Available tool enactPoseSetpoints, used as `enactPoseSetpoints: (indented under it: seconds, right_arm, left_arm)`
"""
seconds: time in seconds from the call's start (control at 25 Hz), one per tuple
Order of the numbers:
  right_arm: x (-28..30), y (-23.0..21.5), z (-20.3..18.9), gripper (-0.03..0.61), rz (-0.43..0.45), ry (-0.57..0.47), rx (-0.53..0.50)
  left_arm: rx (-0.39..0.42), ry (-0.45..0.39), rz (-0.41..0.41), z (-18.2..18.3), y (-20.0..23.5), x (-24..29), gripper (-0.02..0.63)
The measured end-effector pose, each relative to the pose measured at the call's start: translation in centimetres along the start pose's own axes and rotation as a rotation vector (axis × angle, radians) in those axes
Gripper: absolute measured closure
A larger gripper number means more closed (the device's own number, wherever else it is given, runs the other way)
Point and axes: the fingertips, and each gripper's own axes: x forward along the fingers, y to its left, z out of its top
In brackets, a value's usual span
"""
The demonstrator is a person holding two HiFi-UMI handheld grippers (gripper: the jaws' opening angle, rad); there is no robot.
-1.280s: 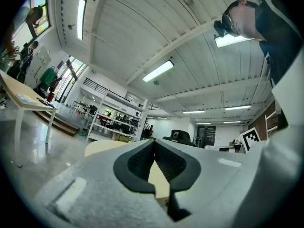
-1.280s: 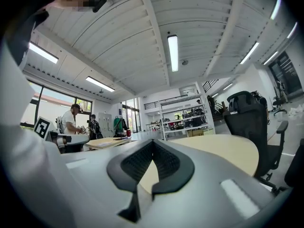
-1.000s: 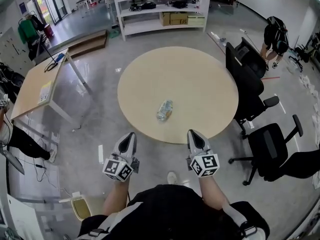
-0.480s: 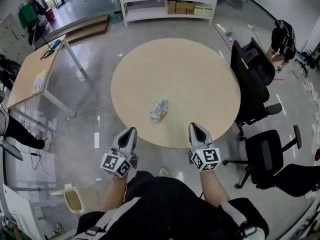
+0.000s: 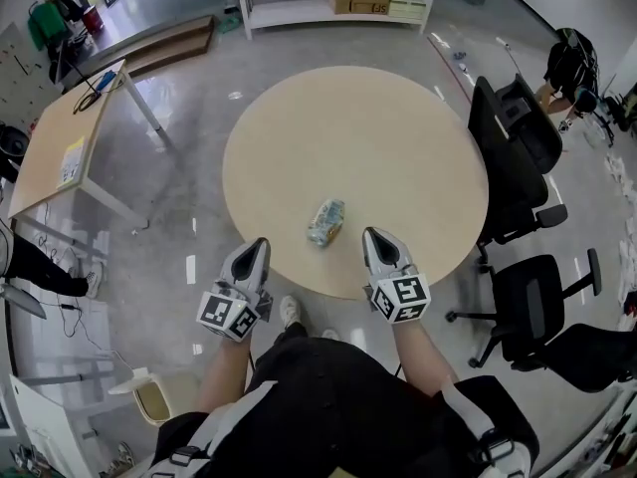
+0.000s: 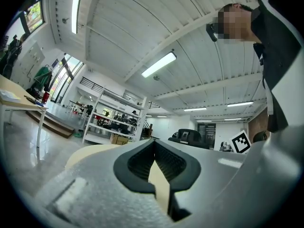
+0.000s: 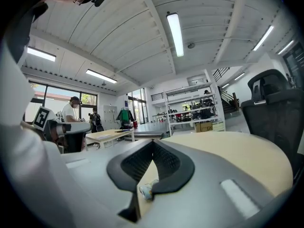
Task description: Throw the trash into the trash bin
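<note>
The trash, a crumpled plastic bottle (image 5: 326, 222), lies untouched on its side near the round table's (image 5: 398, 137) front edge. The right gripper (image 5: 374, 237) hovers just beside it and the left gripper (image 5: 258, 247) at the rim, both pinched together and empty. This looks like an approach, so the jaws must part before any grasp

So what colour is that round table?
Pale beige; the round table shows best in the head view.

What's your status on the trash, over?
Left gripper and right gripper both shut, empty, at the near edge of the round table. Crushed bottle lies on the tabletop just ahead, untouched. Nothing between grippers and bottle.
</note>
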Motion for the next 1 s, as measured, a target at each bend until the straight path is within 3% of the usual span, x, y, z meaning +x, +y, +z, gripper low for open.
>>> enactPoseSetpoints:
  seconds: [0.28, 0.64, 0.76, 1.0]
  right_arm:
    - [4.8, 0.4, -0.5, 0.574, -0.01, 0.059, -0.005]
    - [8.6, -1.0, -4.4, 0.572, -0.059, 0.211, 0.042]
    - [10.0, -1.0, -6.2, 0.528, -0.081, 0.265, 0.069]
    - [11.8, -2.0, -10.8, 0.492, -0.178, 0.373, 0.15]
  left_arm:
    - [-0.006, 0.018, -0.018, 0.1, 3.9, 2.0, 0.614]
    - [-0.061, 0.079, -0.049, -1.5, 5.4, 4.4, 0.614]
    - [-0.059, 0.104, -0.099, -2.1, 5.3, 5.5, 0.614]
    - [-0.087, 0.13, -0.116, -3.5, 6.6, 6.8, 0.614]
